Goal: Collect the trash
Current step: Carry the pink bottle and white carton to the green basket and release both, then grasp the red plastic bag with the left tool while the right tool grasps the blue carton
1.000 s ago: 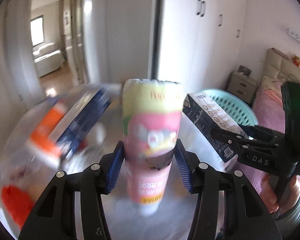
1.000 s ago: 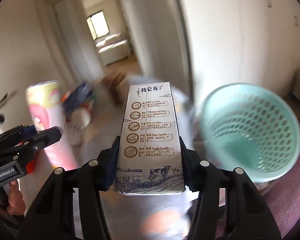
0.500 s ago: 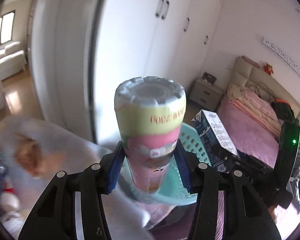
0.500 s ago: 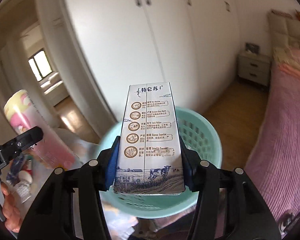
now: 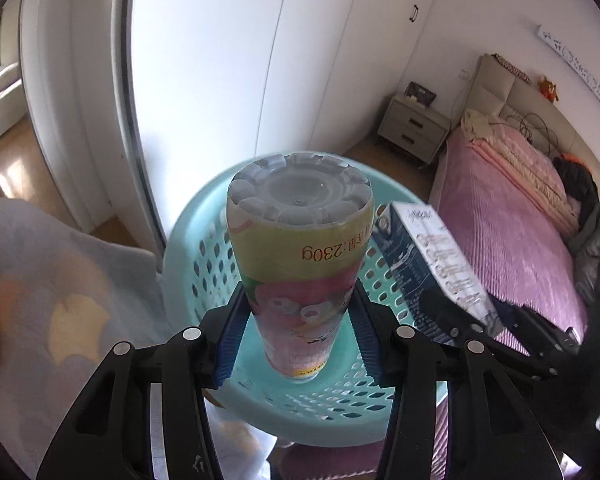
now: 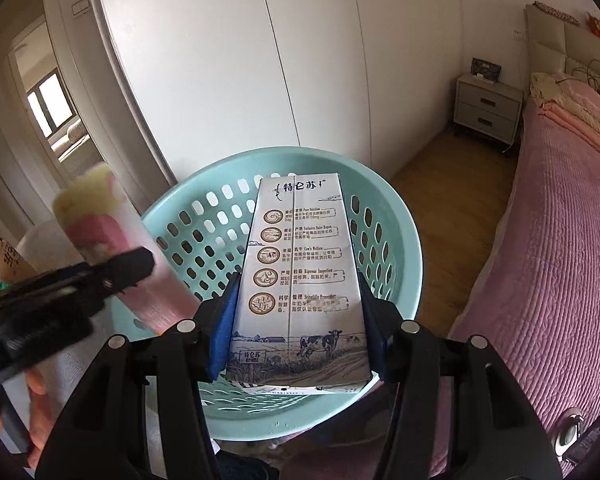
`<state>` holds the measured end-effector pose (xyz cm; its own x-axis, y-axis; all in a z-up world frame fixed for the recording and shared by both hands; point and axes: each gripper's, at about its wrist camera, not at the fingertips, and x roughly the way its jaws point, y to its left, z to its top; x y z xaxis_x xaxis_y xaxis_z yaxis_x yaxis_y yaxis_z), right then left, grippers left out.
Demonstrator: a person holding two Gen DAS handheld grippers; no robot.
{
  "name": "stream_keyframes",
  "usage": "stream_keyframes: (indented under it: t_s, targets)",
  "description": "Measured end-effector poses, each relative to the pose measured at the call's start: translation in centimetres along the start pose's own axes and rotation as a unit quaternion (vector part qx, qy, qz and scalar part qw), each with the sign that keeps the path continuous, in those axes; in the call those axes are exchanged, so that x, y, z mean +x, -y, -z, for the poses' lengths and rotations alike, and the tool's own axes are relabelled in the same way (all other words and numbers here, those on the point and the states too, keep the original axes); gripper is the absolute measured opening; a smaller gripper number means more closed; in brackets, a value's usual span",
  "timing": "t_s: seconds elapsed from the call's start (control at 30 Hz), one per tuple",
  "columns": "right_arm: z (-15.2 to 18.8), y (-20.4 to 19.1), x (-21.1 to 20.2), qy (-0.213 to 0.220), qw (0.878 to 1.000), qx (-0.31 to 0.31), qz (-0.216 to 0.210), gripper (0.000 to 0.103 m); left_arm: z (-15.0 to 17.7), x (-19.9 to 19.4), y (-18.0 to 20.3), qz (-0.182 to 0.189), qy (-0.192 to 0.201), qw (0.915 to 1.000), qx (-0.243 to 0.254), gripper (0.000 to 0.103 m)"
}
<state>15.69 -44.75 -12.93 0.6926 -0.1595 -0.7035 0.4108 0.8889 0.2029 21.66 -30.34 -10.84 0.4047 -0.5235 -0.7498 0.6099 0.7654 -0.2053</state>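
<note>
L gripper clamped on pink/yellow bottle, held base-up over teal basket. R gripper clamped on milk carton, also over the basket's opening, just right of the bottle. Pink bed to the right, white wardrobe and nightstand far behind.

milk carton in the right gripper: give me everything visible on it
The milk carton is a tall rectangular paperboard box, white and grey with dark blue sides. Its facing panel carries Chinese lettering, five round brown icons and a cow pasture scene near the base. It looks intact and is clamped between the blue-padded fingers of the right gripper, top pointing away, over the teal basket. Nothing else touches it.
</note>
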Motion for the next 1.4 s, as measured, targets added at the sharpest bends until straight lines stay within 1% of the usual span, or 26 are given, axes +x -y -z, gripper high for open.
stream_keyframes:
  t_s: [0.1,0.2,0.3,0.37,0.4,0.43,0.6,0.67,0.83,0.9,0.97,1.0,1.17,1.3,1.37,1.4]
  targets:
    - [0.2,0.0,-0.4,0.002,1.000,0.003,-0.009,0.051,0.2,0.1,-0.2,-0.004,-0.008,1.0000,-0.003,0.048]
    - [0.0,0.5,-0.8,0.003,1.000,0.009,-0.015,0.051,0.1,-0.2,-0.9,-0.006,-0.016,0.9997,-0.016,0.049]
    - [0.2,1.2,-1.5,0.006,1.000,0.011,-0.028,0.052,0.2,-1.1,-1.0,-0.009,-0.005,0.9997,-0.020,0.054]
    - [0.3,1.0,-1.9,0.009,0.999,0.009,-0.030,0.058,0.4,-2.1,-1.1,-0.007,0.006,0.9997,-0.021,0.063]
    - [0.4,1.0,-2.0,0.011,0.999,0.009,-0.032,0.063,0.4,-2.4,-0.9,-0.008,0.012,0.9997,-0.022,0.065]
    - [0.5,1.0,-2.2,0.013,0.999,0.011,-0.035,0.066,0.6,-3.1,-1.0,-0.014,0.019,0.9995,-0.021,0.068]
    - [1.1,0.9,-3.2,0.017,0.998,0.010,-0.053,0.066,1.4,-6.6,-1.7,-0.022,0.044,0.9983,-0.031,0.070]
    - [1.3,0.4,-3.8,0.021,0.998,0.005,-0.061,0.066,2.1,-8.5,-2.4,-0.022,0.059,0.9971,-0.042,0.075]
    - [1.5,-1.6,-5.9,0.034,0.996,-0.016,-0.080,0.066,3.6,-14.3,-4.3,-0.037,0.105,0.9913,-0.070,0.075]
    - [1.5,-2.9,-6.9,0.040,0.995,-0.028,-0.091,0.066,4.3,-16.5,-5.2,-0.045,0.124,0.9880,-0.080,0.076]
    - [1.5,-4.1,-7.7,0.047,0.993,-0.039,-0.102,0.066,5.3,-19.5,-6.4,-0.058,0.148,0.9826,-0.096,0.078]
    - [1.5,-4.9,-8.2,0.050,0.992,-0.047,-0.108,0.066,5.6,-20.3,-6.7,-0.063,0.154,0.9809,-0.100,0.078]
    - [2.2,-9.0,-10.3,0.063,0.985,-0.083,-0.139,0.066,8.4,-25.9,-10.2,-0.110,0.186,0.9662,-0.140,0.079]
    - [3.5,-12.8,-11.5,0.070,0.977,-0.115,-0.166,0.066,10.9,-29.4,-13.0,-0.159,0.202,0.9518,-0.168,0.079]
    - [4.0,-14.4,-11.8,0.070,0.973,-0.130,-0.177,0.066,12.4,-31.2,-14.5,-0.180,0.209,0.9428,-0.187,0.079]
    - [4.5,-15.6,-11.7,0.070,0.971,-0.140,-0.182,0.066,13.4,-32.2,-15.5,-0.190,0.213,0.9371,-0.201,0.079]
